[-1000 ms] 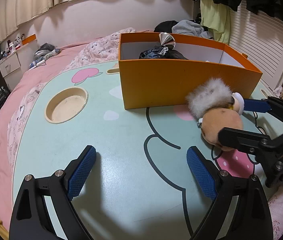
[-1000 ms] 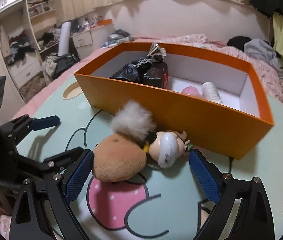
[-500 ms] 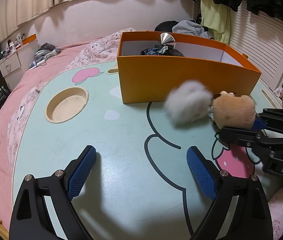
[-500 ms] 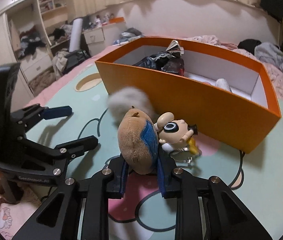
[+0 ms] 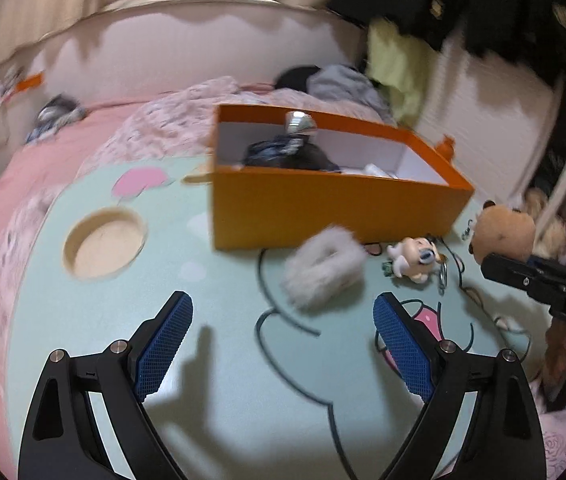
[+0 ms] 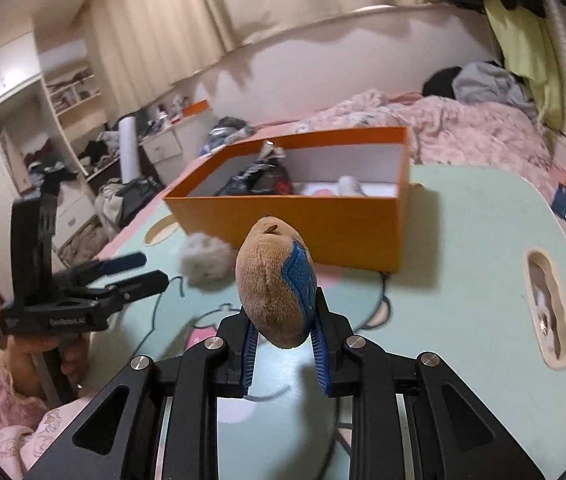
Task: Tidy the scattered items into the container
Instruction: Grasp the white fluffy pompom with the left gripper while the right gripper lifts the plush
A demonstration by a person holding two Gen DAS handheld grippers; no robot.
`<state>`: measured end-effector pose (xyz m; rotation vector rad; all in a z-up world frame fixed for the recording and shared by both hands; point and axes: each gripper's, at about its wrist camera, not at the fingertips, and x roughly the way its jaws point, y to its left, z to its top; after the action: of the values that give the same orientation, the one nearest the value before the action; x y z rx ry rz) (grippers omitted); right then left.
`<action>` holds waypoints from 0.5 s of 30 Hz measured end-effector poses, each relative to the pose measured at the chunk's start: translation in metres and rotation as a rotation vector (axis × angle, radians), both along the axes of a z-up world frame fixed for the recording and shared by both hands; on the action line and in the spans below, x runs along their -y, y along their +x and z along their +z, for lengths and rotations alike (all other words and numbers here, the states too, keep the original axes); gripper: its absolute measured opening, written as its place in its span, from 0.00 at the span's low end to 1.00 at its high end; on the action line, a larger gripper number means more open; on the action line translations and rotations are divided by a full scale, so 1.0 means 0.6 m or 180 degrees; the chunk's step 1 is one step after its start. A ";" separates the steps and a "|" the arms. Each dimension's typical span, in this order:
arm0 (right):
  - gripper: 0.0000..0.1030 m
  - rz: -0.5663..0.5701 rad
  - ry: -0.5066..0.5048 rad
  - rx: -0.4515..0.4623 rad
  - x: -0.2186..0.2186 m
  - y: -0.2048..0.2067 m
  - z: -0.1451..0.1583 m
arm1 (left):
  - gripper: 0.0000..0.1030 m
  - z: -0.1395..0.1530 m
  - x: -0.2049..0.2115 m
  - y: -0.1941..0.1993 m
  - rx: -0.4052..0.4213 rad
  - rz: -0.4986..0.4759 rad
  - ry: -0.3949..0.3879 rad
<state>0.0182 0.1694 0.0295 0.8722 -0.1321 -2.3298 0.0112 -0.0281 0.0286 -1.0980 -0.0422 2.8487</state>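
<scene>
On the mint table (image 5: 223, 360), the plush (image 6: 273, 284) now hangs clamped in the right gripper (image 6: 283, 344), lifted. Left gripper (image 5: 283, 344) gapes empty; box (image 6: 323, 220) next.

Readable text you can find:
- "DAS" in white capitals on the black body of your right gripper (image 5: 511, 270), left wrist view.
- A white brand line on the black body of your left gripper (image 6: 133, 270), right wrist view; too blurred to read.

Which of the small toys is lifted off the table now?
The brown plush toy, clamped in the right gripper; the grey fluffy pompom and small figurine lie on the table.
</scene>
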 end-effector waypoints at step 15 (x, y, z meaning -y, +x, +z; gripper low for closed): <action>0.23 -0.0029 -0.0014 0.0076 -0.008 -0.003 -0.008 | 0.25 -0.019 -0.048 -0.067 0.0297 -0.0592 0.0045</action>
<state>0.0164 0.1741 0.0246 0.8992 -0.1516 -2.3271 -0.0292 0.0006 0.0174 -1.1654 0.0317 2.6293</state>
